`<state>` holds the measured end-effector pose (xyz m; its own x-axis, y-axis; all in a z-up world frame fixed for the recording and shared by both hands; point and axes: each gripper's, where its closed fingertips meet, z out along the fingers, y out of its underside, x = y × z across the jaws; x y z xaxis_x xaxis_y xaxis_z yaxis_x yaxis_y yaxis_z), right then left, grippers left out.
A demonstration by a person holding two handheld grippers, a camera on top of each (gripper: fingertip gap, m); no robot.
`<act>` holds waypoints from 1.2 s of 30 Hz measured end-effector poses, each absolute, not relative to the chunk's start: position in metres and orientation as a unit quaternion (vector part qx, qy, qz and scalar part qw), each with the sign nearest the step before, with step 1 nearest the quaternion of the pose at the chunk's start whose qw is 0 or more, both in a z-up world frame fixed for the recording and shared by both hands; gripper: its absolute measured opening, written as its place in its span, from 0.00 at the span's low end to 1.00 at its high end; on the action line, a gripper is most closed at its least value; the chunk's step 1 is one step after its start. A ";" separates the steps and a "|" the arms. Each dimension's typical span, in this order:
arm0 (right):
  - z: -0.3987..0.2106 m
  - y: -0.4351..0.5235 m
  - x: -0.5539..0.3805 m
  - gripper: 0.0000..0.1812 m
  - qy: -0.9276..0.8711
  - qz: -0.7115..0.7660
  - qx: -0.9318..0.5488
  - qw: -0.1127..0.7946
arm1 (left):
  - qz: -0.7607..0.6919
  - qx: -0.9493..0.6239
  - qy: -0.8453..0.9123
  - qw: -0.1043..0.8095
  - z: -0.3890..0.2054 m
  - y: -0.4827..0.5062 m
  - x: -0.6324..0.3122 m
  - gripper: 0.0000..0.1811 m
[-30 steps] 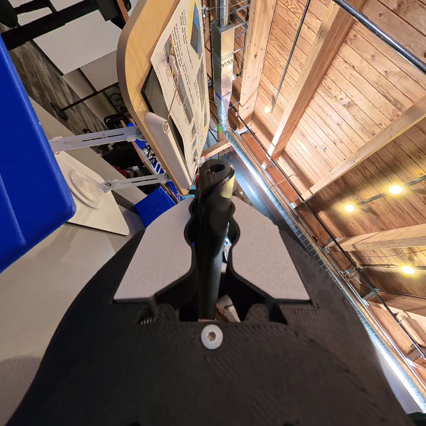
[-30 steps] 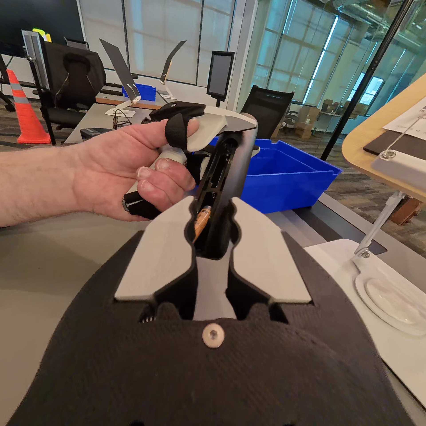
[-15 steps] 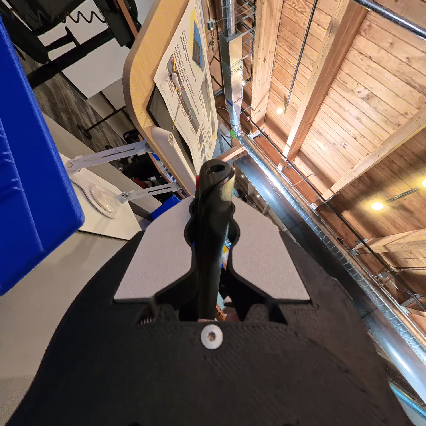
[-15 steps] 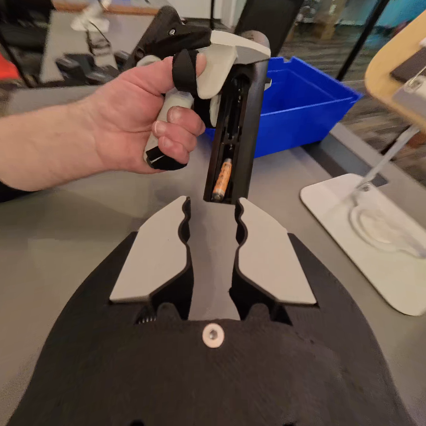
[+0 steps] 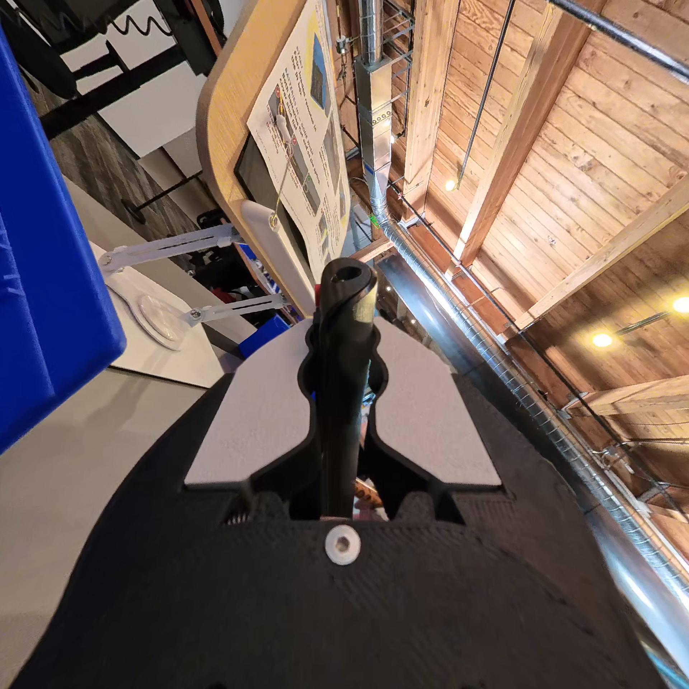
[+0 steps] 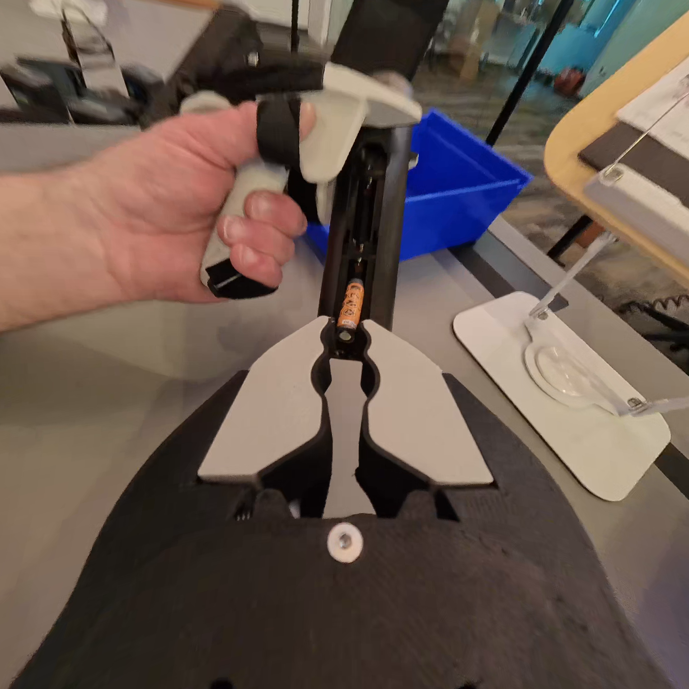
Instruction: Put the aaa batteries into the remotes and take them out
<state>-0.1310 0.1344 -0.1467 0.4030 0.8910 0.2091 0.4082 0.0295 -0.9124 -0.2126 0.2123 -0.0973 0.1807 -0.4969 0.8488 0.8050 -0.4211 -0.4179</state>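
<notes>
Grey tabletop (image 6: 112,391) under an office background; wooden ceiling beams are filling the left wrist view, so that gripper is pointing upward.

My left gripper (image 5: 341,358) is clamping the black remote (image 5: 343,373) lengthwise between its fingers, clenched on the body. In the right wrist view the same remote (image 6: 391,231) is standing roughly upright above the tabletop, battery bay facing my right gripper, cover off. A person's hand (image 6: 167,208) is squeezing the left gripper's handle.

One orange AAA battery (image 6: 350,304) is sitting in the lower end of the open bay; the upper slot is looking empty, only contacts and springs visible, though blur makes that part hard to read.

My right gripper (image 6: 345,328) is parted narrowly, its fingertips (image 6: 315,335) bracketing the remote's lower end right at the battery's bottom cap. I cannot tell if they are touching the battery or only the bay edges; nothing is clearly gripped.

Progress, as I judge it: mid-cycle. One battery is seated and I am either finishing pressing it in or starting to pull it out; the pictures are not settling which. No second battery or other remote is showing anywhere.

Blue bin (image 6: 458,208) is sitting toward the far edge of the tabletop, behind the remote; white stand base (image 6: 559,440) near the right edge.
</notes>
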 end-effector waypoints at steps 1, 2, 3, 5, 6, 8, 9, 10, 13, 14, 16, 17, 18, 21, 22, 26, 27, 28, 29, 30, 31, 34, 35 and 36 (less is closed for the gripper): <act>-0.143 0.135 -0.131 0.06 -0.490 0.237 -0.651 0.529 | -0.631 -0.561 -0.141 0.516 -0.097 0.212 -0.213 0.13; -0.140 0.134 -0.133 0.06 -0.490 0.243 -0.643 0.535 | -0.632 -0.561 -0.142 0.516 -0.097 0.212 -0.213 0.13; -0.137 0.134 -0.134 0.06 -0.488 0.251 -0.634 0.545 | -0.634 -0.560 -0.142 0.514 -0.097 0.212 -0.213 0.13; -0.132 0.134 -0.135 0.06 -0.481 0.261 -0.621 0.561 | -0.643 -0.553 -0.150 0.508 -0.097 0.213 -0.215 0.13; -0.130 0.135 -0.135 0.05 -0.480 0.262 -0.617 0.567 | -0.644 -0.553 -0.149 0.507 -0.098 0.213 -0.215 0.13; -0.129 0.134 -0.134 0.05 -0.480 0.261 -0.613 0.570 | -0.649 -0.550 -0.151 0.503 -0.098 0.214 -0.215 0.13; -0.130 0.134 -0.134 0.05 -0.482 0.259 -0.616 0.567 | -0.648 -0.551 -0.151 0.503 -0.099 0.214 -0.215 0.13; -0.132 0.134 -0.133 0.05 -0.484 0.255 -0.619 0.563 | -0.650 -0.551 -0.151 0.502 -0.099 0.214 -0.214 0.13; -0.143 0.135 -0.129 0.05 -0.499 0.230 -0.638 0.539 | -0.651 -0.554 -0.151 0.497 -0.102 0.214 -0.211 0.13; -0.147 0.135 -0.127 0.06 -0.503 0.220 -0.646 0.531 | -0.649 -0.555 -0.150 0.497 -0.102 0.214 -0.210 0.13; -0.158 0.138 -0.123 0.06 -0.509 0.194 -0.670 0.504 | -0.638 -0.564 -0.145 0.504 -0.104 0.215 -0.209 0.13; -0.162 0.139 -0.122 0.08 -0.513 0.181 -0.679 0.494 | -0.633 -0.567 -0.144 0.507 -0.104 0.215 -0.210 0.13; -0.163 0.139 -0.121 0.10 -0.515 0.171 -0.683 0.489 | -0.631 -0.568 -0.143 0.509 -0.104 0.215 -0.210 0.13; -0.166 0.140 -0.123 0.13 -0.522 0.146 -0.692 0.477 | -0.627 -0.571 -0.143 0.511 -0.105 0.216 -0.211 0.13; -0.167 0.141 -0.124 0.12 -0.531 0.129 -0.691 0.474 | -0.624 -0.574 -0.140 0.512 -0.105 0.215 -0.209 0.13; -0.166 0.139 -0.128 0.12 -0.558 0.082 -0.689 0.455 | -0.607 -0.587 -0.130 0.519 -0.107 0.215 -0.205 0.13; -0.169 0.139 -0.128 0.11 -0.562 0.073 -0.695 0.442 | -0.609 -0.586 -0.130 0.518 -0.107 0.215 -0.205 0.13; -0.171 0.141 -0.129 0.09 -0.564 0.069 -0.700 0.434 | -0.608 -0.589 -0.128 0.518 -0.107 0.215 -0.203 0.13; -0.173 0.142 -0.130 0.08 -0.561 0.072 -0.706 0.426 | -0.604 -0.591 -0.126 0.520 -0.107 0.214 -0.202 0.13; -0.176 0.143 -0.129 0.08 -0.558 0.077 -0.714 0.416 | -0.602 -0.593 -0.126 0.520 -0.108 0.214 -0.202 0.14; -0.177 0.145 -0.129 0.07 -0.556 0.076 -0.718 0.410 | -0.602 -0.592 -0.128 0.520 -0.107 0.214 -0.201 0.14; -0.180 0.147 -0.128 0.05 -0.559 0.081 -0.719 0.404 | -0.594 -0.597 -0.123 0.525 -0.108 0.213 -0.200 0.13; -0.179 0.145 -0.129 0.05 -0.556 0.098 -0.718 0.407 | -0.595 -0.596 -0.124 0.524 -0.108 0.214 -0.201 0.13; -0.178 0.144 -0.130 0.05 -0.551 0.119 -0.718 0.409 | -0.596 -0.596 -0.125 0.523 -0.109 0.214 -0.202 0.13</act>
<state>-0.1300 0.1443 -0.1777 0.3648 0.8880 0.2799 0.6930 -0.0582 -0.7186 -0.2021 0.2141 -0.1086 0.2580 -0.4741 0.8418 0.7722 -0.4224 -0.4745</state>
